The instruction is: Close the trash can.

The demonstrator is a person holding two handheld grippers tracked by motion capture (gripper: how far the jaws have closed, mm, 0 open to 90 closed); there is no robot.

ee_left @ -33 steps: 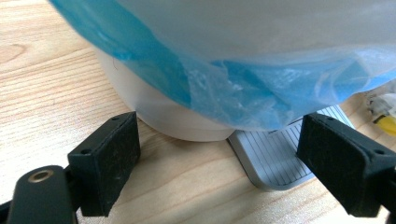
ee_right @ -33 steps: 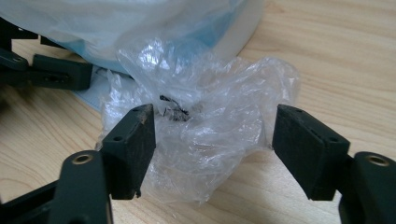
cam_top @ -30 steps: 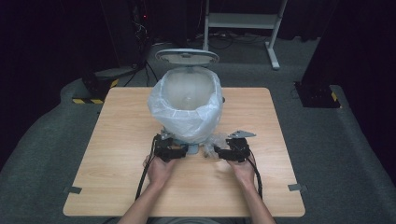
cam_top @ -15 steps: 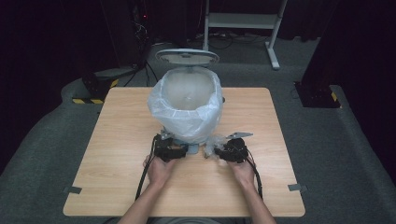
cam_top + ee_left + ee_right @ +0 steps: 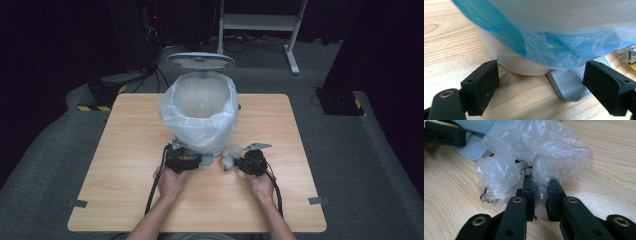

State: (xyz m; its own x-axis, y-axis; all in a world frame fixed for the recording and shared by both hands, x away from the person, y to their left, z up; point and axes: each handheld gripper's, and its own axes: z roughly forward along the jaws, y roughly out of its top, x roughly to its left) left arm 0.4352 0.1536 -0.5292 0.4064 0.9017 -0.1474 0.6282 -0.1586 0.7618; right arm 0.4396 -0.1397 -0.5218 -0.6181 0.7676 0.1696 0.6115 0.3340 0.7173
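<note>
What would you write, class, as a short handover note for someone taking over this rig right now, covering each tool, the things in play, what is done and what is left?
Left tool: open, low on the table, jaws either side of the pedal at the foot of the white bin.
Right tool: shut on the crumpled clear plastic bag, which lies on the table right of the pedal.
Bin: lid up, liner fitted over the rim.
Done: bag gripped, bin open.
Left: probably lift the bag and drop it into the bin; it is not in yet.
</note>
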